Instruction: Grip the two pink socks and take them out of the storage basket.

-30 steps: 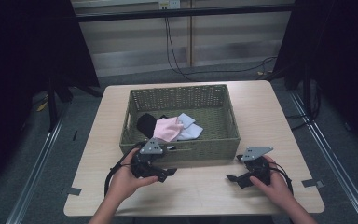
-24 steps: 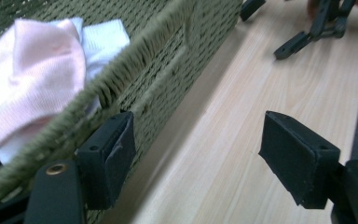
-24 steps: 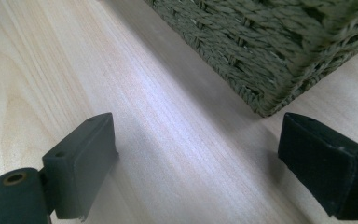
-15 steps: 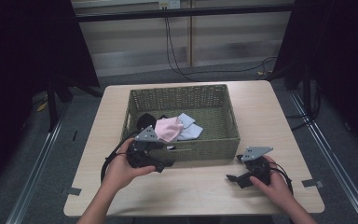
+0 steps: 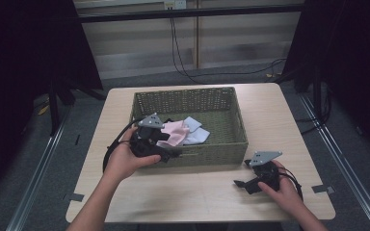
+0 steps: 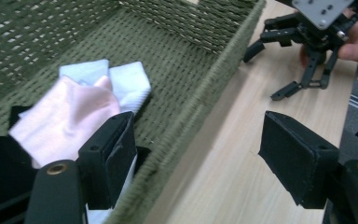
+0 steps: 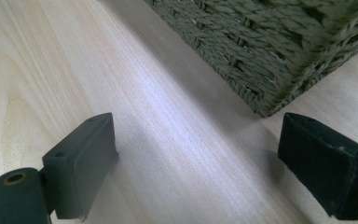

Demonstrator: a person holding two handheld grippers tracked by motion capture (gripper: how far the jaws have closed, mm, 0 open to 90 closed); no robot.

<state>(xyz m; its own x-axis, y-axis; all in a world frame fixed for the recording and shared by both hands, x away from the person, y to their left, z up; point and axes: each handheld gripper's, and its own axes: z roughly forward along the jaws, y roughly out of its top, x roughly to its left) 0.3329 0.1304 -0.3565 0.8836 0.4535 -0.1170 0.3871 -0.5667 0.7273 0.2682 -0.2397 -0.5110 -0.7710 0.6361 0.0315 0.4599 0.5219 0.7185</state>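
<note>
Two hand-held tools at a light wooden bench (image 5: 289, 120). A rectangular olive-green woven basket (image 5: 231, 103) stood at the middle of the bench. Inside it, toward the near left corner, lay a small heap of folded cloths: a pale pink cloth (image 6: 70, 114) on top, a pale blue-white cloth (image 6: 126, 84) just beside it on the far side, and a black cloth (image 5: 169, 123) partly hidden under them.

The left tool (image 5: 166, 153) was held over the basket's near left rim, its jaws wide apart and holding nothing; in the left gripper view one jaw sat inside the basket, touching or nearly touching the pink cloth, the other outside above the bench. The right tool (image 5: 241, 185) rested low on the bench, near the basket's near right corner, jaws likewise wide apart and empty.

The cloths appeared light, soft and limp, likely to sag and unfold when lifted. A pinch on a raised fold or doubled edge of the pink cloth would probably hold better than a grip on its flat middle.
</note>
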